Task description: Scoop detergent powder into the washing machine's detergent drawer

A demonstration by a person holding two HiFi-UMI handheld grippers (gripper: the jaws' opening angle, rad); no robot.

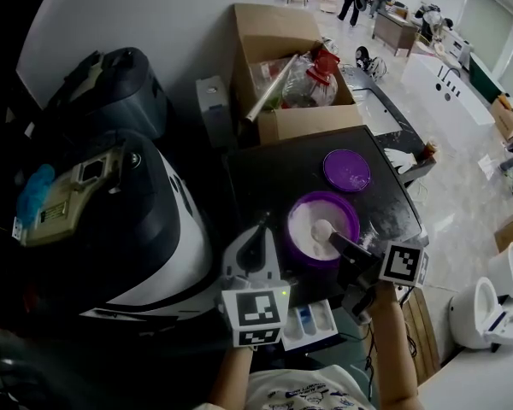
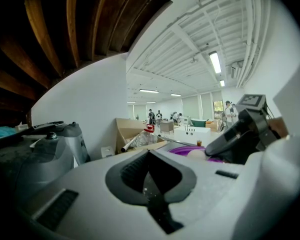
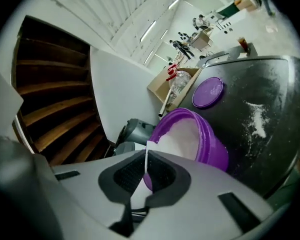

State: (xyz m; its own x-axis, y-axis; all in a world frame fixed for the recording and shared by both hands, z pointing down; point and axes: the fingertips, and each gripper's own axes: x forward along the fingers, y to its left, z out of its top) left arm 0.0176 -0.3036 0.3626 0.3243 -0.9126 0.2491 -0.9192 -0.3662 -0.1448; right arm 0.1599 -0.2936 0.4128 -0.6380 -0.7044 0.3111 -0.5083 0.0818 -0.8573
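1. A big black-and-white machine (image 1: 145, 220) fills the left of the head view.
2. A black table (image 1: 265, 178) lies ahead of you. White powder (image 3: 257, 119) is spilled on its right side.
3. An open cardboard box (image 1: 274, 32) stands at the table's far edge, with a bottle and a tube in it.
4. The purple tub (image 1: 292, 244) sits at the table's near edge, open and full of white detergent. Its purple lid (image 1: 347, 170) lies flat just beyond it, apart from it.
5. The white drawer (image 1: 312, 325) is pulled out below the tub, closest to you. It lies between your two forearms, and its compartments face up.
6. The white scoop (image 1: 324, 230) has its bowl down in the powder. Its handle runs back and to the right, towards your right hand.
7. Your right gripper (image 1: 335, 243) pinches that handle edge-on, its jaws pressed onto the thin white strip (image 3: 139, 194).
8. Your left gripper (image 1: 261, 229) rests just left of the tub. Its jaws are pressed together on nothing, and only the speckled table shows past them.
9. What matters next: the drawer lies behind the scoop, towards your body and slightly left. The loaded scoop would likely have to lift over the tub's near rim and draw back, held level. Your right gripper is the one placed for that.
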